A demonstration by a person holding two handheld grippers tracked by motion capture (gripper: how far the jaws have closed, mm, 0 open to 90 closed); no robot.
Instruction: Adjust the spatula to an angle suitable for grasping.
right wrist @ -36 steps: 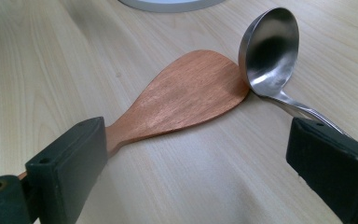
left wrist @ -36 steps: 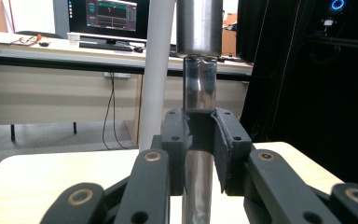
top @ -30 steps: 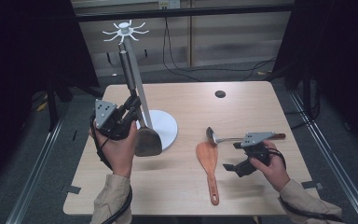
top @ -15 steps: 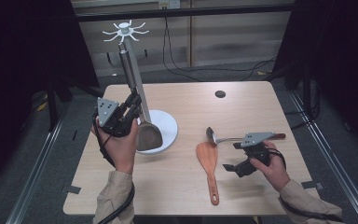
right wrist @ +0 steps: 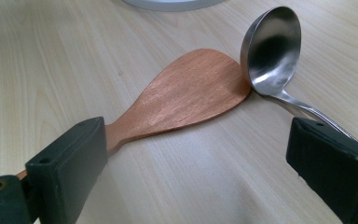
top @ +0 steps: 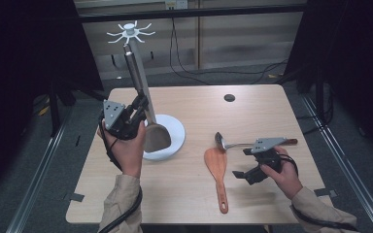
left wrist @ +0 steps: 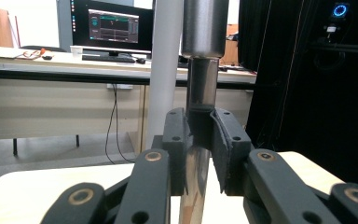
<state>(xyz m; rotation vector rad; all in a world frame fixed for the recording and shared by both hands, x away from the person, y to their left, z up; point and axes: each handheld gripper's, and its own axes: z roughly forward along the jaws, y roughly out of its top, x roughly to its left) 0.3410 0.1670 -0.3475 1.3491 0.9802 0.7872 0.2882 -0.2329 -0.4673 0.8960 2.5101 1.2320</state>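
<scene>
Turner: my left gripper is clamped on the metal handle of a spatula-like turner, held upright beside the white stand; its dark blade hangs over the stand's round base.
Hidden: the handle top runs off the left gripper view; my hand and the gripper body cover the grip from above.
Right gripper: my right gripper stands wide apart, grasping nothing, low over the table.
Nearby: wooden spatula and steel ladle lie touching; both handles pass behind my jaws.
Unclear: the hooks on top of the stand are too small to read.
</scene>
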